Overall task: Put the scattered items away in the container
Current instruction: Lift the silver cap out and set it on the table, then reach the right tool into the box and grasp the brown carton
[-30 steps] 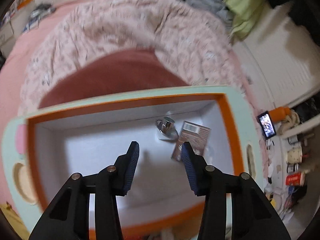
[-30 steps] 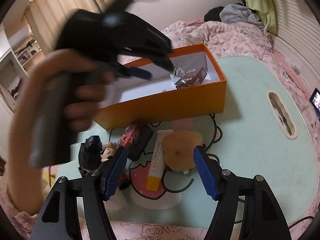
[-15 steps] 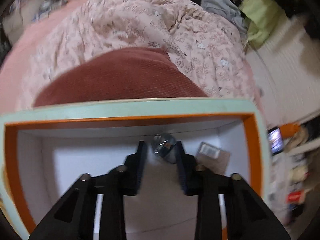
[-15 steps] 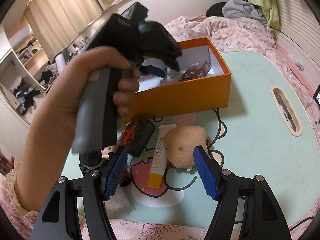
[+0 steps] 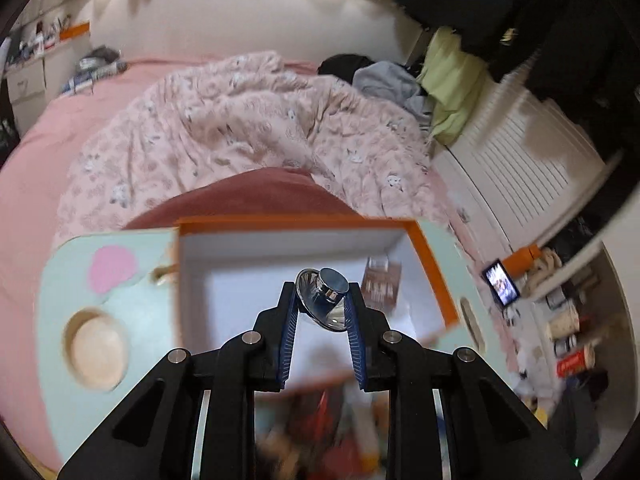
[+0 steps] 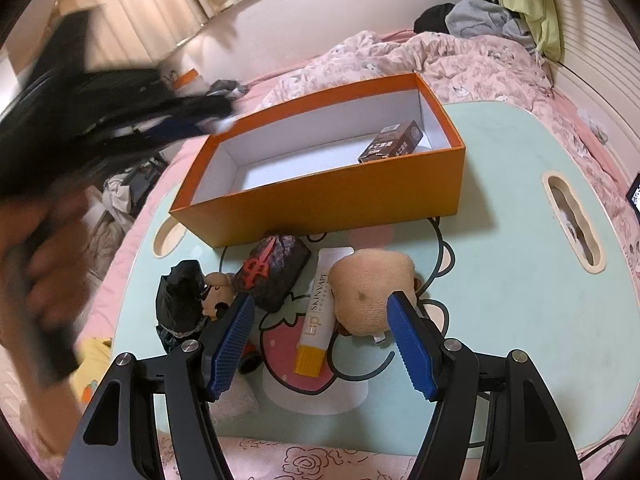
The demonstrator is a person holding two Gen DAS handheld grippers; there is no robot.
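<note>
My left gripper (image 5: 322, 304) is shut on a shiny chrome cup-like piece (image 5: 326, 294), held in the air above the orange box (image 5: 296, 226). A brown packet (image 5: 380, 284) lies inside the box at its right end. The right wrist view shows the same box (image 6: 332, 196) with the packet (image 6: 394, 142), and the left gripper (image 6: 188, 120) as a blur beyond its left end. My right gripper (image 6: 320, 300) hangs open over the table. A tan plush (image 6: 368, 284), a lip tube (image 6: 316, 320) and a dark red pouch (image 6: 272, 268) lie beneath it.
A black figure (image 6: 180, 292) and a small doll (image 6: 216, 288) sit left of the pouch. The mint table (image 6: 500, 280) has a slot (image 6: 572, 220) on the right and a cup hole (image 5: 96, 348). A pink quilt (image 5: 248, 120) lies behind, and a phone (image 5: 500, 282) to the right.
The left gripper closed on the chrome piece inside the box, lifted it out and drew back to the left. The right gripper has stayed still and open.
</note>
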